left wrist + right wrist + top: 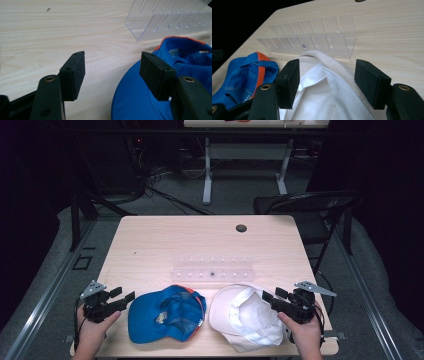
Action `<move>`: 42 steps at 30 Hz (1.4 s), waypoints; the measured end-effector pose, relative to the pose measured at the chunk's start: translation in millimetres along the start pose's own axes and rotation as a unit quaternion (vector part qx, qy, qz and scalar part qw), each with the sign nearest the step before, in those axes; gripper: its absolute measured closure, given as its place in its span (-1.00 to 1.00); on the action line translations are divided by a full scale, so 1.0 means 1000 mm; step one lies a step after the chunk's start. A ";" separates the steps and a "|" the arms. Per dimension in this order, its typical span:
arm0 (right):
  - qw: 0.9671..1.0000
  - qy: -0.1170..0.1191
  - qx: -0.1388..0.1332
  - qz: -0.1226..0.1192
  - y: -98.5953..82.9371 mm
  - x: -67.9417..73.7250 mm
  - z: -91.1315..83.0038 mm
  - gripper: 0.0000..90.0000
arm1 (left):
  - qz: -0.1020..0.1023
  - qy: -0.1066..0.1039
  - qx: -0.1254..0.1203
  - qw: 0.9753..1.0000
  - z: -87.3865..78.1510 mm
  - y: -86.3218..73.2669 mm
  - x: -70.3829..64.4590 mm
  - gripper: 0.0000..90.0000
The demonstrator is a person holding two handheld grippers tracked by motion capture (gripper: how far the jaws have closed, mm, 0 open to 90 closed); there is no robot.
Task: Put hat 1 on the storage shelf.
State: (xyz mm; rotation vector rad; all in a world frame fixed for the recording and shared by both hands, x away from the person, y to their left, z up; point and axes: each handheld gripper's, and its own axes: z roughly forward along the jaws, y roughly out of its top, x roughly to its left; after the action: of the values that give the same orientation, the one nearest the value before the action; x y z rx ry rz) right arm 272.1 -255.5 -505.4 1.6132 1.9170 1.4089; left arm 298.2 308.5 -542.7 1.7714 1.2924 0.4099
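Two caps lie upside down near the table's front edge. The blue cap (166,315) with orange trim is on the left, the white cap (245,317) on the right. My left gripper (125,296) hovers open just left of the blue cap (140,100), its jaws straddling the cap's brim edge. My right gripper (272,296) is open over the right side of the white cap (324,95), with the cap's rim running between its jaws. A clear slotted rack (212,270) stands behind both caps, also seen as the rack (312,37) and the rack (172,17).
The wooden table (165,240) has bare surface behind the rack, with a dark grommet (241,228) at the back. A black folding chair (310,207) stands off the table's far right corner. Cables lie on the floor beyond.
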 end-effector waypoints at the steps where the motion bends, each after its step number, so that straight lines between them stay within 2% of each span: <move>1: 1.000 0.000 0.000 0.000 0.000 0.000 0.000 -0.18 | 0.000 0.000 0.000 1.000 0.000 0.000 0.000 -0.18; 2: 1.000 -0.014 0.006 -0.014 0.002 0.003 -0.002 -0.20 | 0.001 0.002 0.003 1.000 -0.001 0.000 0.001 -0.20; 3: 1.000 -0.014 0.006 -0.014 0.002 0.003 -0.002 -0.20 | 0.001 0.008 -0.001 1.000 0.000 -0.001 0.001 -0.20; 5: 0.999 -0.023 0.016 -0.024 0.004 0.006 -0.005 -0.21 | 0.001 0.014 0.007 1.000 0.000 -0.002 0.002 -0.21; 8: 0.999 -0.013 0.037 -0.008 0.008 0.005 -0.008 -0.21 | 0.002 0.017 0.016 1.000 0.000 -0.002 0.002 -0.21; 9: 0.998 -0.004 0.061 0.010 0.010 0.003 -0.007 -0.12 | -0.001 0.017 0.010 1.000 0.002 -0.002 0.001 -0.21; 12: 0.996 -0.008 0.083 0.025 0.011 0.000 -0.007 -0.06 | 0.006 0.020 0.011 1.000 0.002 -0.002 -0.001 -0.21; 16: 0.995 -0.012 0.097 0.029 0.015 0.000 -0.010 -0.06 | 0.018 0.022 0.011 1.000 0.001 -0.002 -0.004 -0.21; 20: 0.992 -0.011 0.118 0.045 0.021 -0.003 -0.018 -0.06 | 0.018 0.019 0.013 1.000 0.002 -0.003 -0.005 -0.20; 22: 0.992 -0.012 0.121 0.046 0.021 -0.004 -0.019 -0.05 | 0.021 0.018 0.015 1.000 0.002 -0.004 -0.006 -0.20; 24: 0.991 -0.024 0.125 0.050 0.022 -0.006 -0.021 -0.06 | 0.021 0.018 0.016 0.999 0.003 -0.004 -0.006 -0.20; 25: 0.990 -0.026 0.130 0.050 0.023 -0.008 -0.023 -0.06 | 0.021 0.018 0.016 0.999 0.003 -0.004 -0.007 -0.20; 26: 0.989 -0.028 0.134 0.062 0.023 -0.010 -0.024 -0.06 | 0.021 0.017 0.015 1.000 0.003 -0.004 -0.007 -0.19; 27: 0.989 -0.028 0.134 0.062 0.023 -0.010 -0.024 -0.06 | 0.021 0.017 0.015 1.000 0.003 -0.004 -0.007 -0.19; 31: 0.983 -0.027 0.158 0.086 0.021 -0.017 -0.025 -0.06 | 0.027 0.012 0.021 0.999 0.006 -0.005 -0.008 -0.19; 35: 0.982 -0.030 0.164 0.093 0.021 -0.021 -0.027 -0.06 | 0.031 0.010 0.027 0.999 0.007 -0.005 -0.010 -0.19; 39: 0.977 -0.031 0.179 0.107 0.020 -0.026 -0.029 -0.08 | 0.034 0.013 0.024 0.999 0.007 -0.005 -0.012 -0.19; 40: 0.975 -0.030 0.186 0.114 0.018 -0.028 -0.029 -0.08 | 0.034 0.013 0.023 0.999 0.007 -0.005 -0.012 -0.19; 42: 0.975 -0.030 0.188 0.116 0.018 -0.028 -0.029 -0.08 | 0.033 0.013 0.027 0.999 0.006 -0.005 -0.011 -0.19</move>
State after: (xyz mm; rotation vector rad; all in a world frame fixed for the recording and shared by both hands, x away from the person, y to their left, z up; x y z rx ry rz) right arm 271.6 -296.0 -487.4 2.0832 2.1121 1.1002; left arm 295.0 296.3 -547.6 1.8647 1.2767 0.4410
